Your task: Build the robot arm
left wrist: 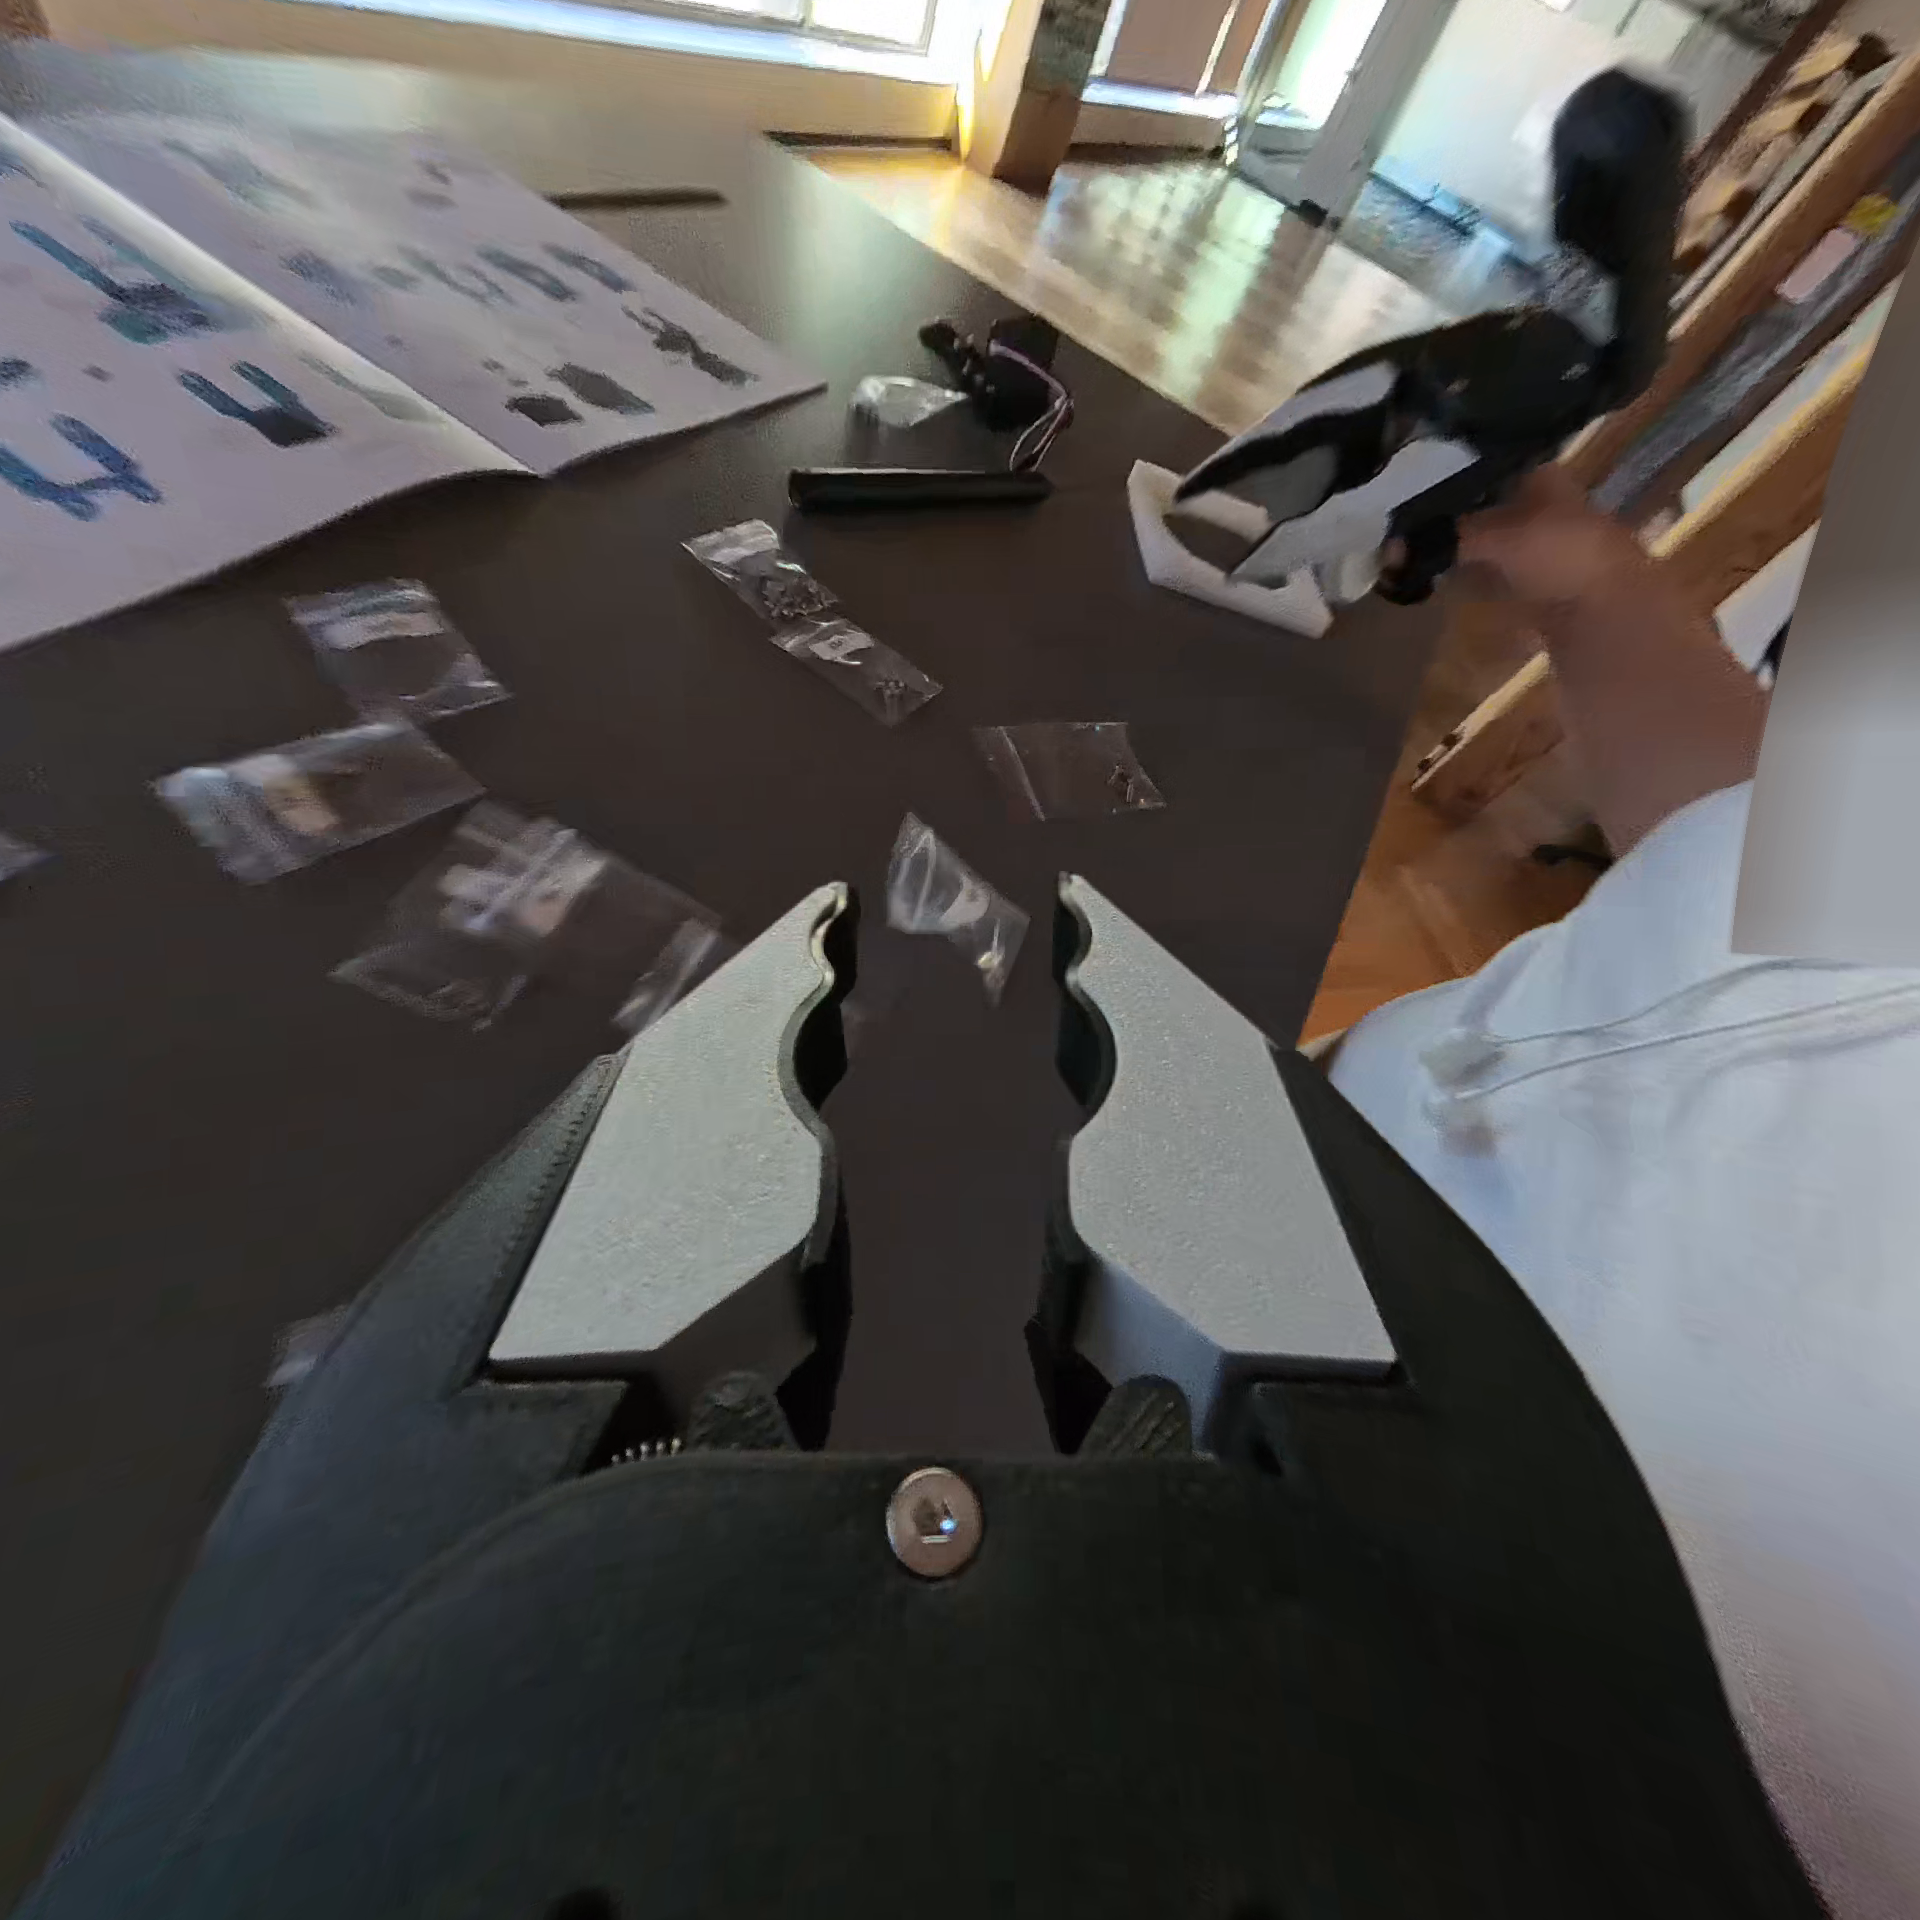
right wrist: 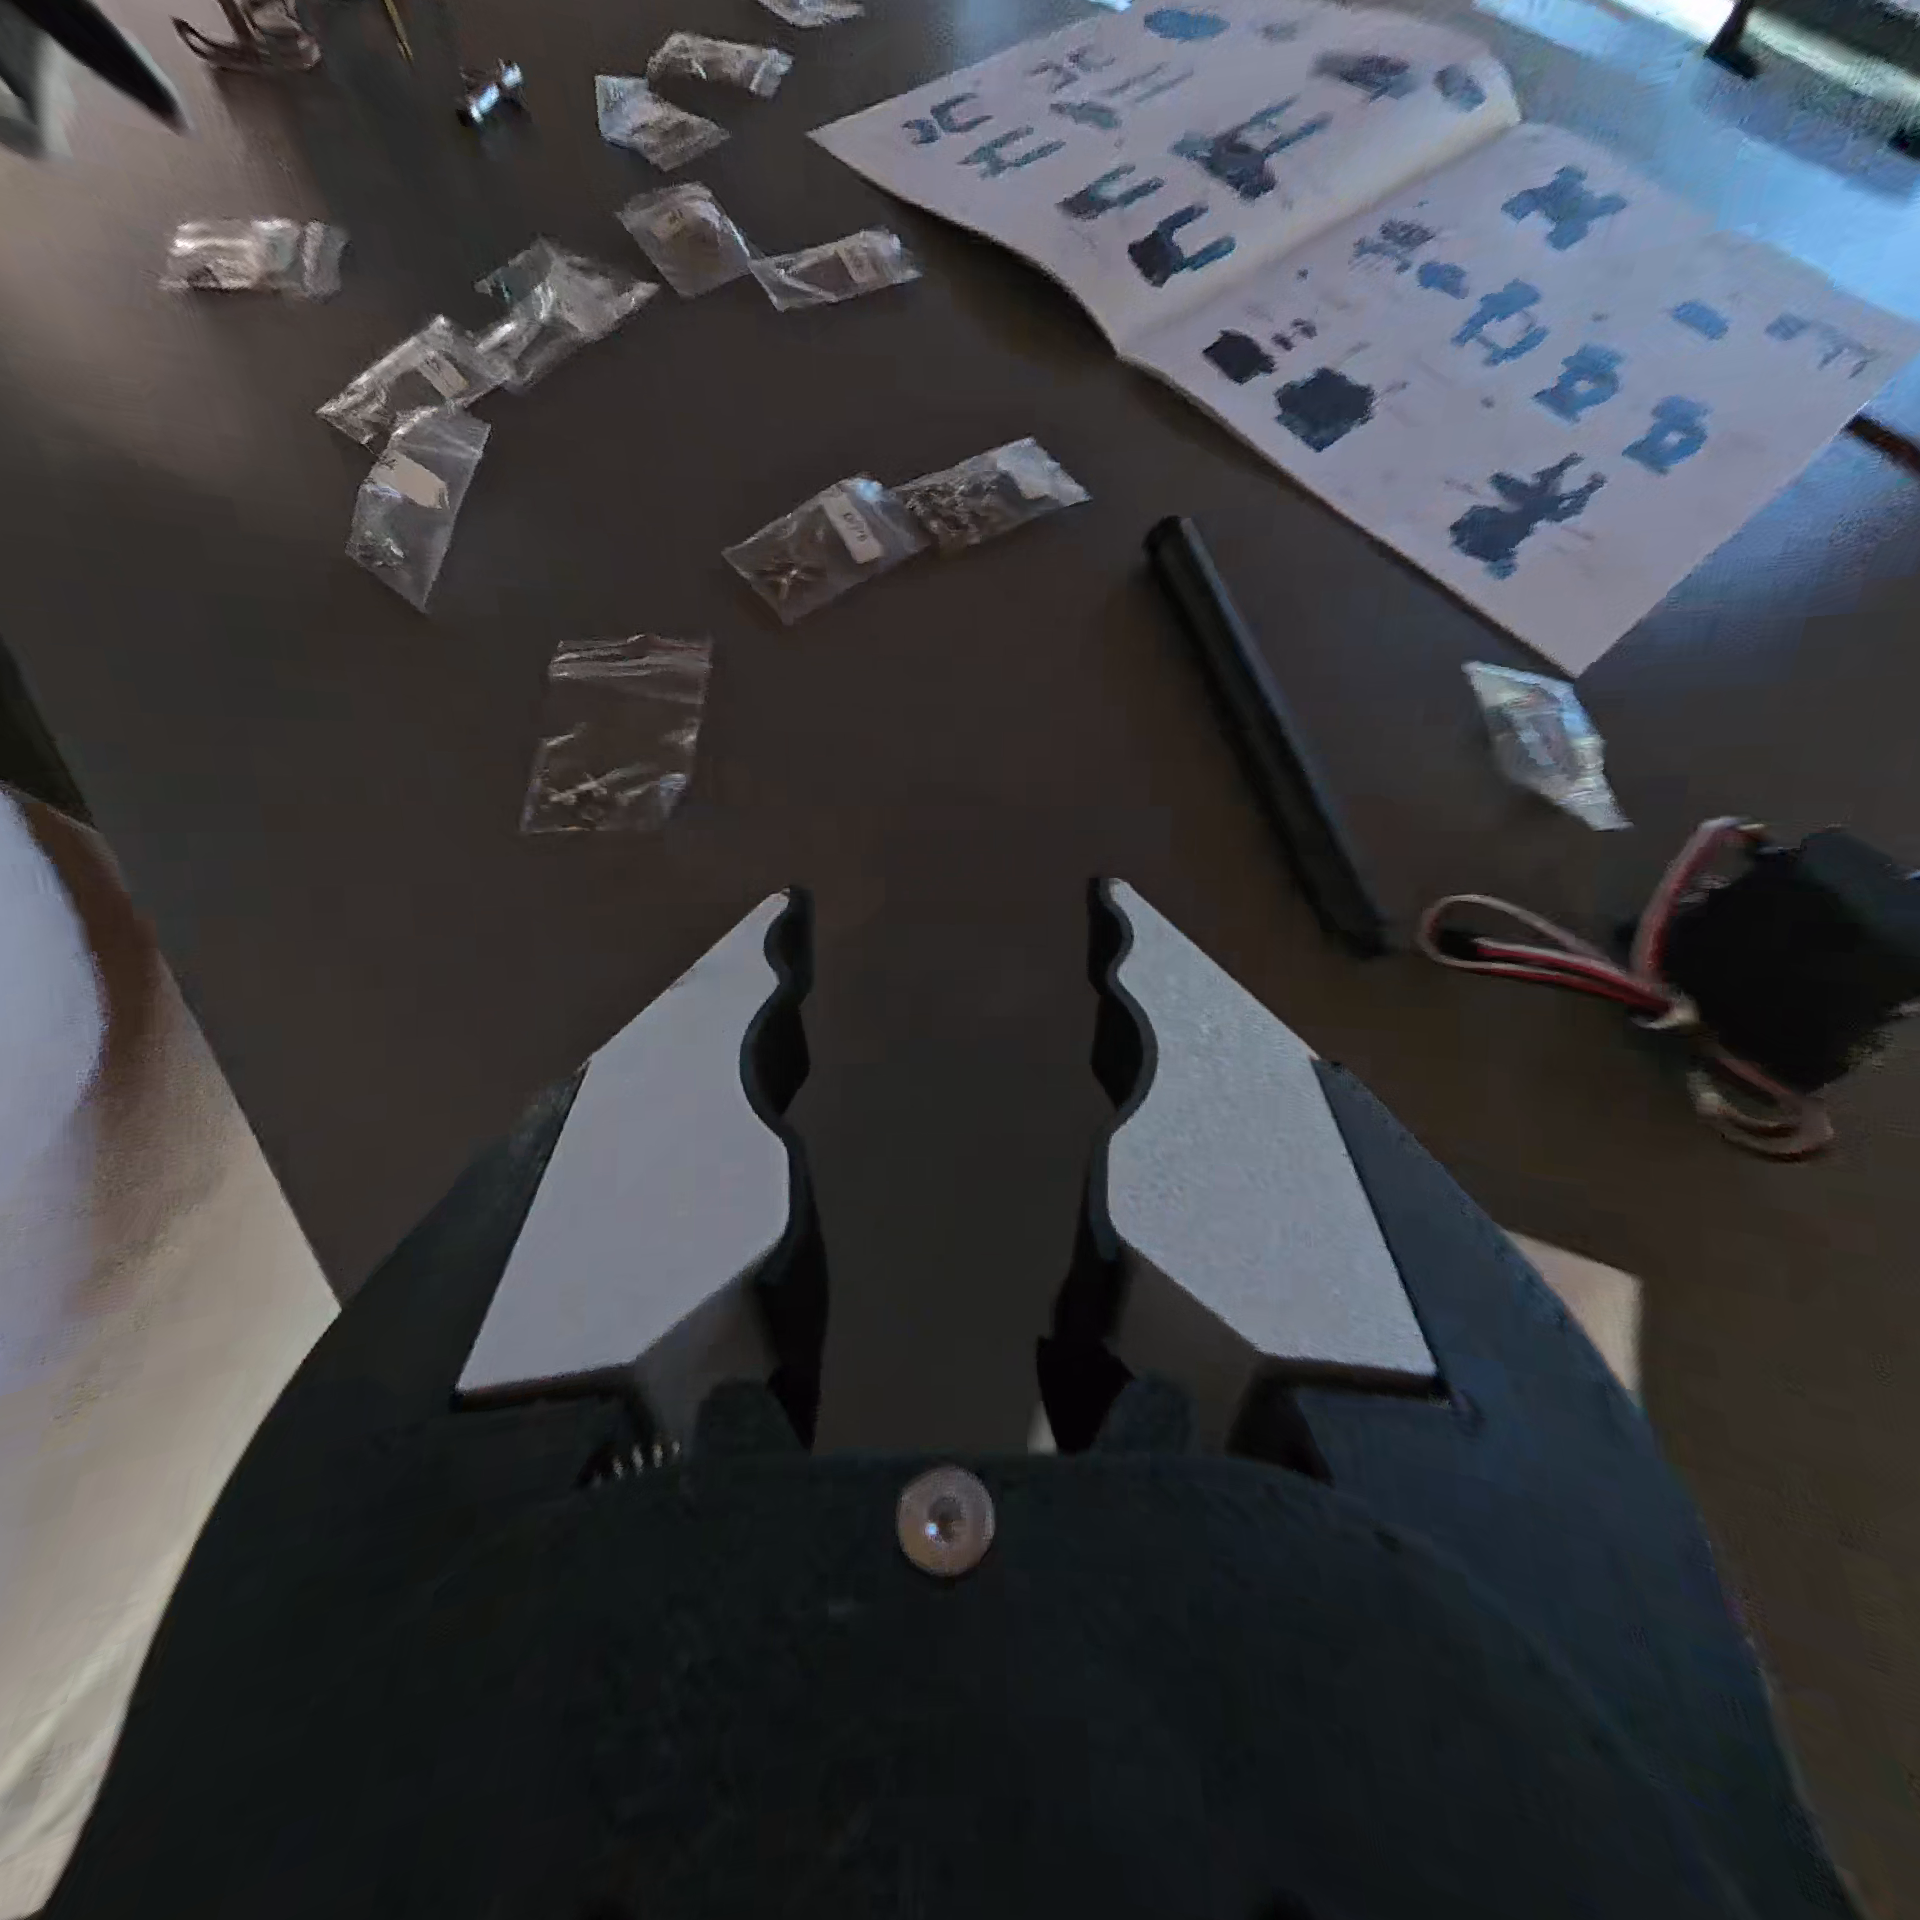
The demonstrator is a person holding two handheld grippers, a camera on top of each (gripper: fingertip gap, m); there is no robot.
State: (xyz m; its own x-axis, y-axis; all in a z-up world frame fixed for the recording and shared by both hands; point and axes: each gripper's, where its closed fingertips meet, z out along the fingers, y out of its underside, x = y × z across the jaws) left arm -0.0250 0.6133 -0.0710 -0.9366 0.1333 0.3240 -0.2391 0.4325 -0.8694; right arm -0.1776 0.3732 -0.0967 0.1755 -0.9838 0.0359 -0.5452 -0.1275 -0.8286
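My left gripper [left wrist: 954, 891] is open and empty, low over a dark table [left wrist: 644, 1039]. A small clear bag [left wrist: 951, 920] lies on the table just past its fingertips. My right gripper [right wrist: 948, 894] is open and empty over bare table [right wrist: 935, 727]. A clear bag of small parts [right wrist: 618, 732] lies ahead to its left and a black bar [right wrist: 1262, 727] ahead to its right. In the left wrist view the right gripper [left wrist: 1216, 525] hangs over a white foam piece [left wrist: 1158, 540] by the table's right edge.
Several clear bags of small hardware [left wrist: 810, 613] [right wrist: 416, 499] are scattered over the table. An open printed booklet [left wrist: 260, 343] [right wrist: 1403, 270] lies at the far side. A black motor with wires [right wrist: 1787, 977] [left wrist: 1003, 364] lies beside the black bar [left wrist: 914, 486]. Wooden floor [left wrist: 1195, 270] lies beyond the table edge. My hands' fingertips stand some 30 centimeters from each other.
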